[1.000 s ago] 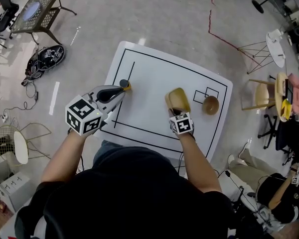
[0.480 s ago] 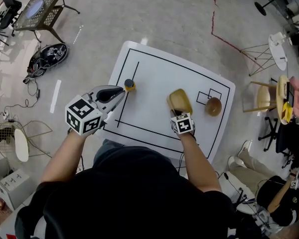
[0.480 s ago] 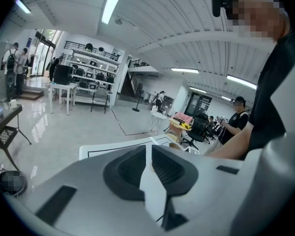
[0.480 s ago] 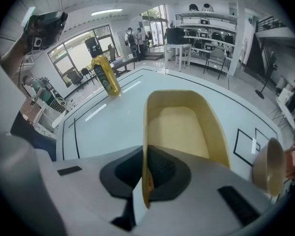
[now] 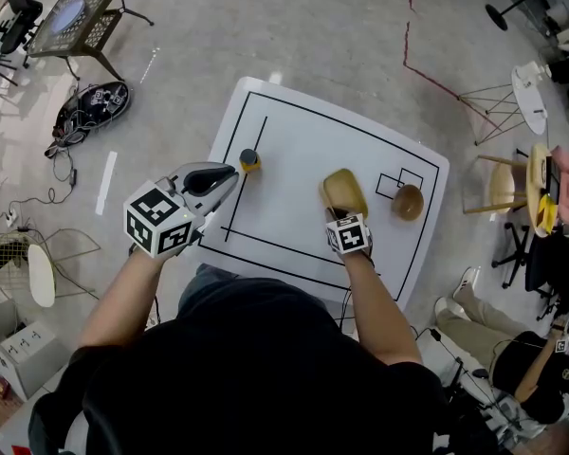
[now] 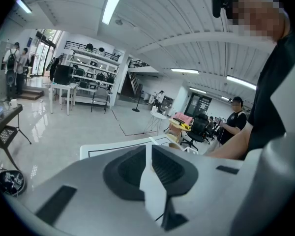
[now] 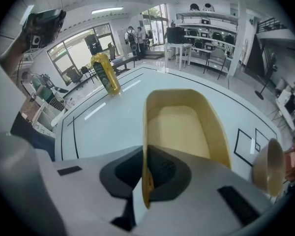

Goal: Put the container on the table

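White lined worktop (image 5: 294, 150) on a grey floor; the right hand-held gripper (image 5: 339, 214) pinches the yellow container (image 5: 344, 190) by one wall, just ahead of its jaws; so thin a hold may let it pivot and land tipped; left hand-held gripper (image 5: 229, 174) clenched, empty.

No word, brand or number can be read anywhere. The yellow bottle (image 7: 104, 73) carries a dark label (too blurred to read). The left cube (image 5: 158, 222) and right cube (image 5: 347, 236) show only black-and-white square patterns.
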`<state>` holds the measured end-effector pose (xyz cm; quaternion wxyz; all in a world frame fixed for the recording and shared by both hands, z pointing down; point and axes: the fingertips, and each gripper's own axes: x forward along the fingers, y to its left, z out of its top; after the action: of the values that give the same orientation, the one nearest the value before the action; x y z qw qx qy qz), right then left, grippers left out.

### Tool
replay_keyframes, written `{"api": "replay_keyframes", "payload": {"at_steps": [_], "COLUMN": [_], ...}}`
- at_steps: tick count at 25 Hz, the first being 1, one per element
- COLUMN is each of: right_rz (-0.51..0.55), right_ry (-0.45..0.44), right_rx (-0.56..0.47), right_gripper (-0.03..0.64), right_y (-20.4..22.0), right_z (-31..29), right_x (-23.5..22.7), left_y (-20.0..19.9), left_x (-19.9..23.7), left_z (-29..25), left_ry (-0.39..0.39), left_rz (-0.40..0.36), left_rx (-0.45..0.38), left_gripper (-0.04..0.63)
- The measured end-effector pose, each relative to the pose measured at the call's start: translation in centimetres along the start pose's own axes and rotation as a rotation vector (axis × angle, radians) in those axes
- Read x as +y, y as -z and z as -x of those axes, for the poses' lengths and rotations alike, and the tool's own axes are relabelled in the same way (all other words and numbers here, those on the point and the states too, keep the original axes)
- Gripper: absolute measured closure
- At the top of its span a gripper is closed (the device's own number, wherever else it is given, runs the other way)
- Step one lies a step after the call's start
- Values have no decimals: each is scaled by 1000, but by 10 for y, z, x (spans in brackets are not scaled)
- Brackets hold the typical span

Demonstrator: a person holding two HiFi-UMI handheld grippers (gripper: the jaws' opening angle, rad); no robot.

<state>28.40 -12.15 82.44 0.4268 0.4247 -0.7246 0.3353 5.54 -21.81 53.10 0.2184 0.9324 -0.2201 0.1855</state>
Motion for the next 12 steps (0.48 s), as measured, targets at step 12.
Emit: {"api": "replay_keyframes", "payload": {"at_steps": [12], "right_rz": [22], "right_ry": [30], "right_rx": [32], "right_gripper": [584], "right_y": [1], "right_z": [-4], "right_x": [3], "left_y": [-2], "left_x": [0], "left_z": [12], "left_ry": [-1], "left_rz": [-2], "left_rx": [-17], "left_gripper": [554]}}
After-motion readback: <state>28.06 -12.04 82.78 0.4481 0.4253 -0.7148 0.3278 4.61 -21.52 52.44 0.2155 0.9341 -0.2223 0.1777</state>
